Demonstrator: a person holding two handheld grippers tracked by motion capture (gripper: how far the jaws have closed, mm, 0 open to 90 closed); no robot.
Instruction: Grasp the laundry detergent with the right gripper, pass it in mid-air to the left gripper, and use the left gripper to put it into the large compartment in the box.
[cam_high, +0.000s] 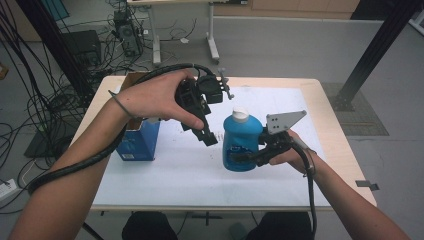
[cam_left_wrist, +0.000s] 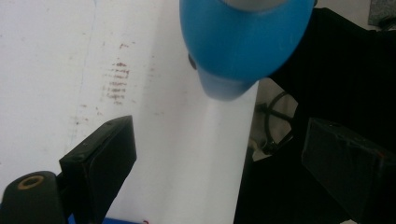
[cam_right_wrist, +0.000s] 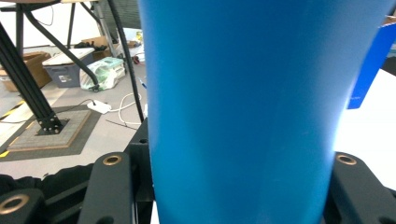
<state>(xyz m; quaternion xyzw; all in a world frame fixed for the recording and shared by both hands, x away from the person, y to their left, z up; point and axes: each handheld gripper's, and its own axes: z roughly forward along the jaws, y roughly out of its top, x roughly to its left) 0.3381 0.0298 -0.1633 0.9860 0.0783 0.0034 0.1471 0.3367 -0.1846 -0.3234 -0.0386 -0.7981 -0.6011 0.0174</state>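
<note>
The blue bottle (cam_high: 242, 142) stands upright near the middle of the table (cam_high: 320, 105), on a white sheet (cam_high: 175, 165). The right gripper (cam_high: 240, 158) is clenched on its lower body from the side; in the right gripper view the blue wall (cam_right_wrist: 238, 112) sits between the two black jaws. The left gripper (cam_high: 210, 136) hangs just left of the bottle, jaws spread and holding nothing, angled toward the white cap (cam_high: 240, 114). Smooth moulded plastic of this kind is probably stiff but slippery, and if full, fairly heavy; the broad body suits a steadying grip, the narrow cap a twist from above. A blue box (cam_high: 140, 140) stands at the table's left edge. The sheet is flat and faintly stained (cam_left_wrist: 116, 79). Cables and black frame posts crowd the floor beyond.
</note>
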